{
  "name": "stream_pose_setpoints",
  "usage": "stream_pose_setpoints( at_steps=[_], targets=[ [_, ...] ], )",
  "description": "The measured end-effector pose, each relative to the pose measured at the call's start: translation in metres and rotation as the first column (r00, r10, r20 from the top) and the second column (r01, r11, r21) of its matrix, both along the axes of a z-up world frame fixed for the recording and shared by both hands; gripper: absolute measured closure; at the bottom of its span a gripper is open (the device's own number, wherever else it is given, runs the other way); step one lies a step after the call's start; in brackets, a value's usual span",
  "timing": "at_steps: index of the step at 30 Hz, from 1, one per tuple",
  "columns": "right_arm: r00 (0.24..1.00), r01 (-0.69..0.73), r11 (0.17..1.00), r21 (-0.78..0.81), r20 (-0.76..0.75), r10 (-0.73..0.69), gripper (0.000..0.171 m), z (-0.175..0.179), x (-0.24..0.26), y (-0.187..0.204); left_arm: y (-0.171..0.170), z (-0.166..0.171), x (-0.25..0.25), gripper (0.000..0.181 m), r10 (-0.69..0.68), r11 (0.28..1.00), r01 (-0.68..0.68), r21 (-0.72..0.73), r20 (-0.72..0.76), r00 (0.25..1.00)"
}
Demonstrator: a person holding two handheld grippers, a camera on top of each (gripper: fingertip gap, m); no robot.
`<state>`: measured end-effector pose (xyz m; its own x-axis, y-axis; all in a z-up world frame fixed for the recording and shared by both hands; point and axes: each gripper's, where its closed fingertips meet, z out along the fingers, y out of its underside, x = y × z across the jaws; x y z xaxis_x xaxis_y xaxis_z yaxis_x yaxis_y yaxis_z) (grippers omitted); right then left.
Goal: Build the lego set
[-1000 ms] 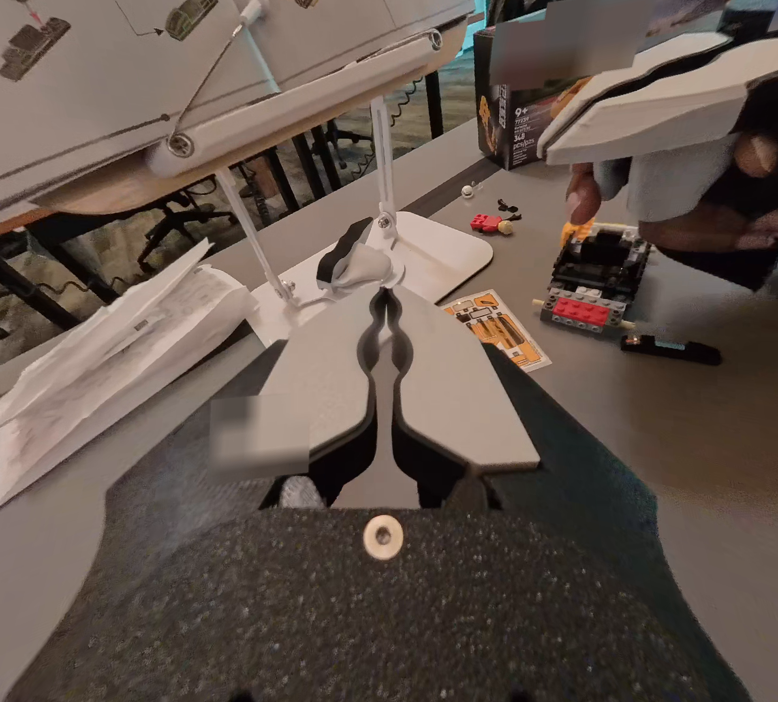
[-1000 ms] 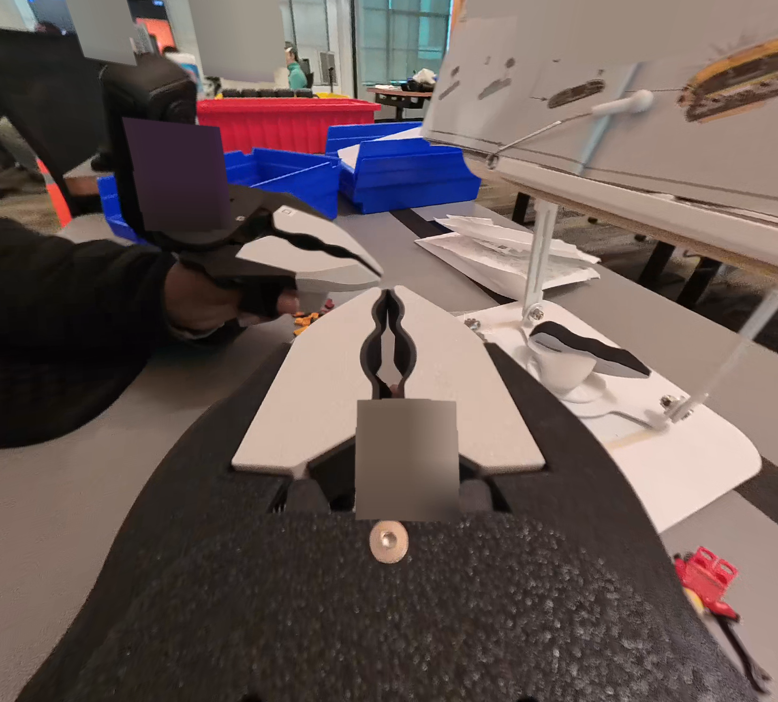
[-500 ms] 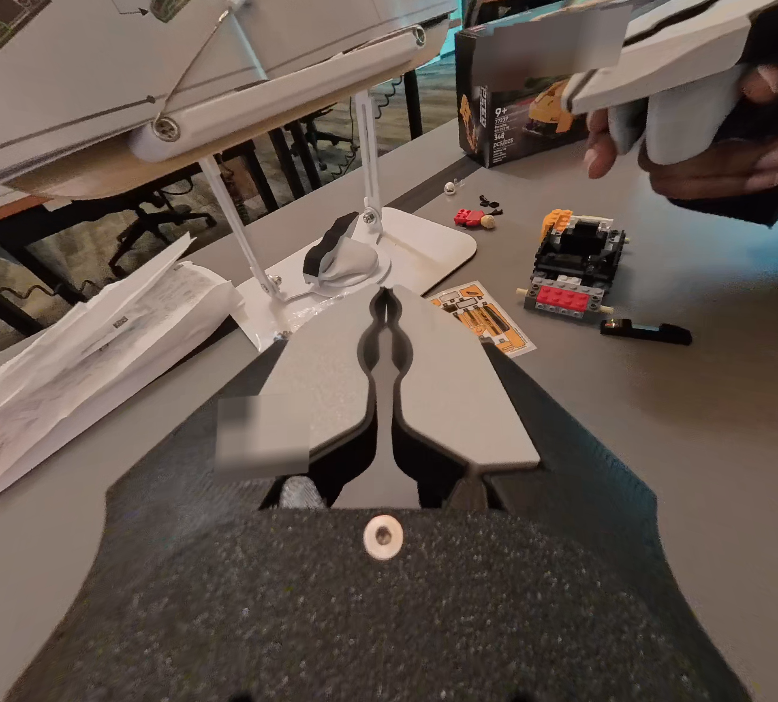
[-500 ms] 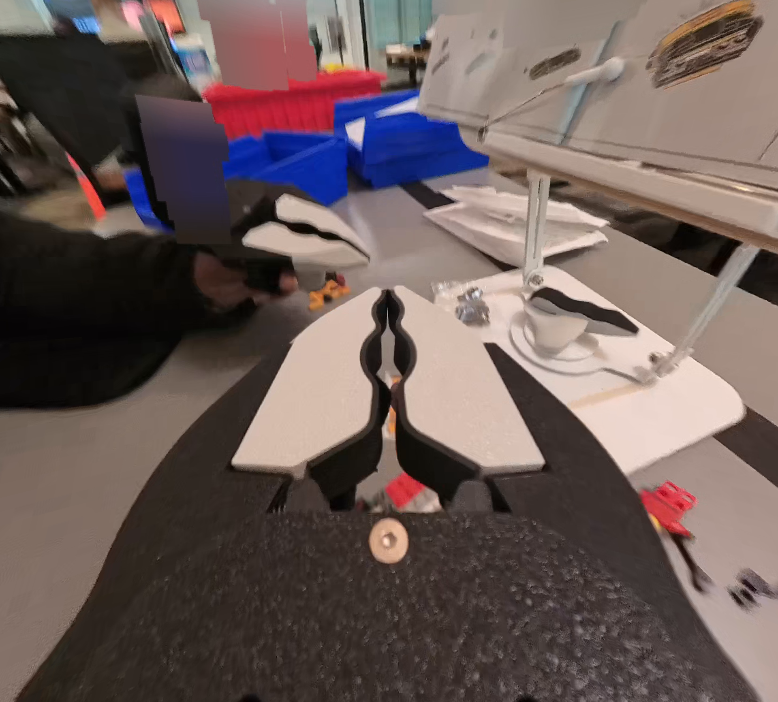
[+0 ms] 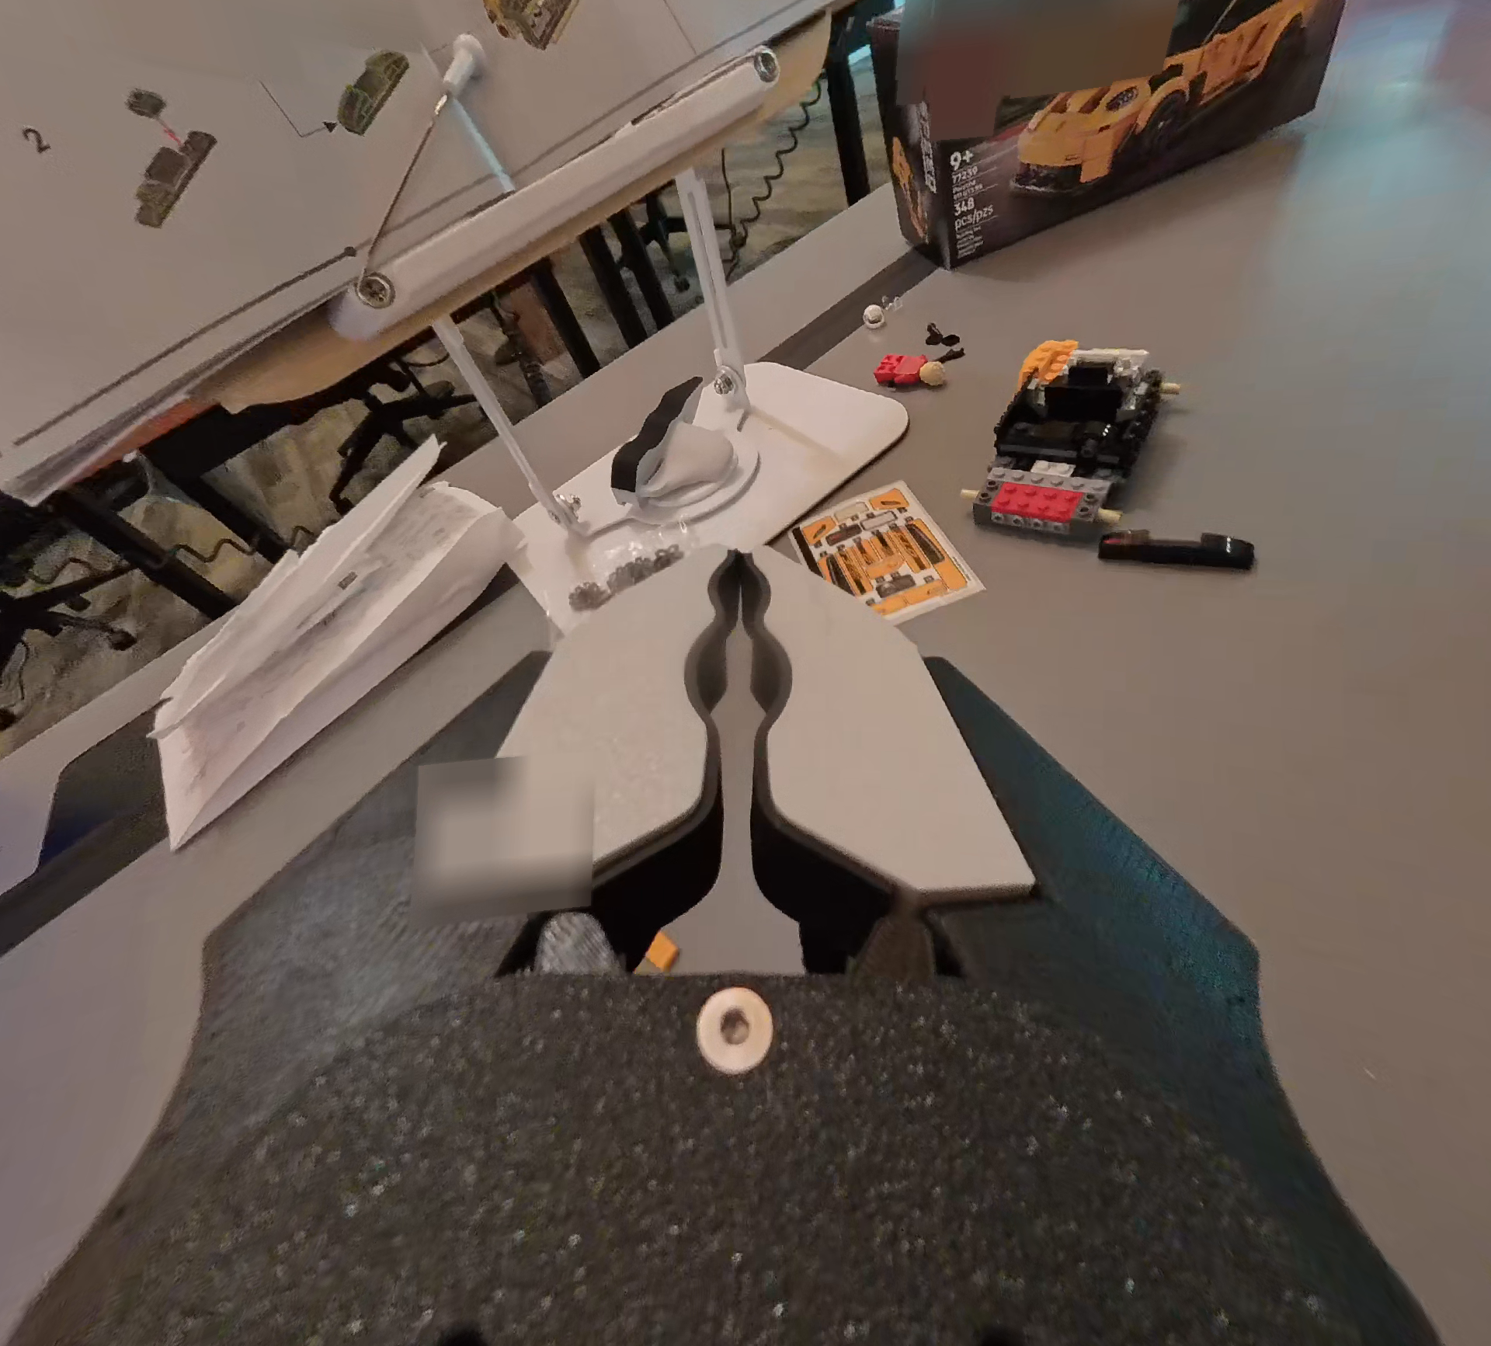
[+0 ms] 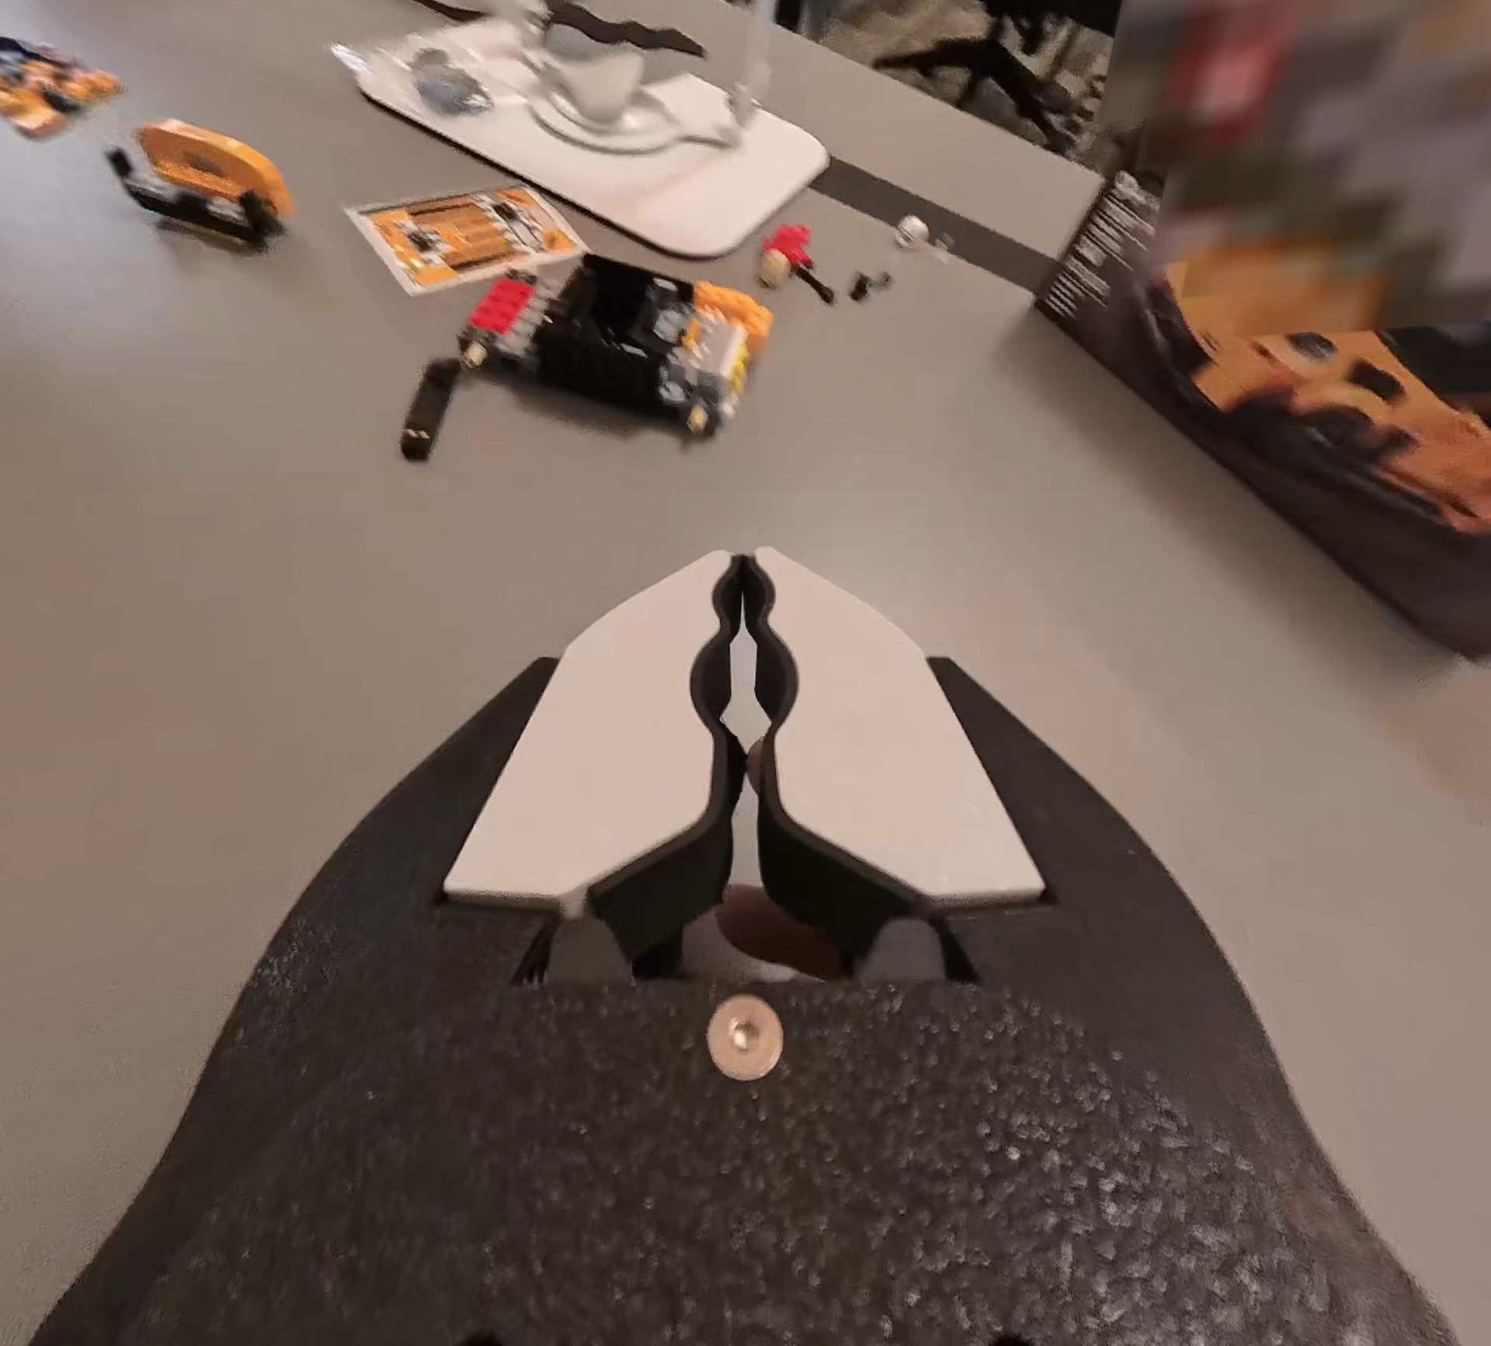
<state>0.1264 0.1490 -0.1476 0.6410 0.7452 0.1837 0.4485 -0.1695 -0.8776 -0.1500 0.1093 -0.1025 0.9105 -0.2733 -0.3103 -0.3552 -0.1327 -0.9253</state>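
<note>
A half-built black lego car chassis with a red plate and an orange corner sits on the grey table; it also shows in the right wrist view. A loose long black piece lies beside it, also seen in the right wrist view. An orange and black sub-assembly lies to the left. My left gripper is shut and empty, above the table near the sticker sheet. My right gripper is shut and empty, well short of the chassis.
A white book stand holds the open instruction booklet. The set's box stands at the back right. Paper bags lie at the left. A small red piece and tiny black parts lie near the stand. My hands' fingertips stand some 30 centimetres from each other.
The right gripper has pulled away from above the chassis and swung round to face it from farther off. It has left the left wrist view. The left gripper has drawn back a little.
</note>
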Motion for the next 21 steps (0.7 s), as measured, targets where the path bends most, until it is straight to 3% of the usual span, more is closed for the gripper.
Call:
stream_pose_setpoints(
  at_steps=[11,21],
  targets=[
    [0.973,0.229,0.966,-0.121,0.017,-0.229,0.171,-0.016,0.098,-0.04,-0.066,-0.001,-0.014,0.181,0.142,0.99,-0.142,-0.002,-0.017,0.99],
    [0.971,0.229,0.962,-0.147,-0.036,-0.236,0.171,-0.016,0.072,-0.072,-0.095,0.004,-0.01,0.181,0.173,0.985,-0.173,0.014,0.008,0.985]
  ],
)
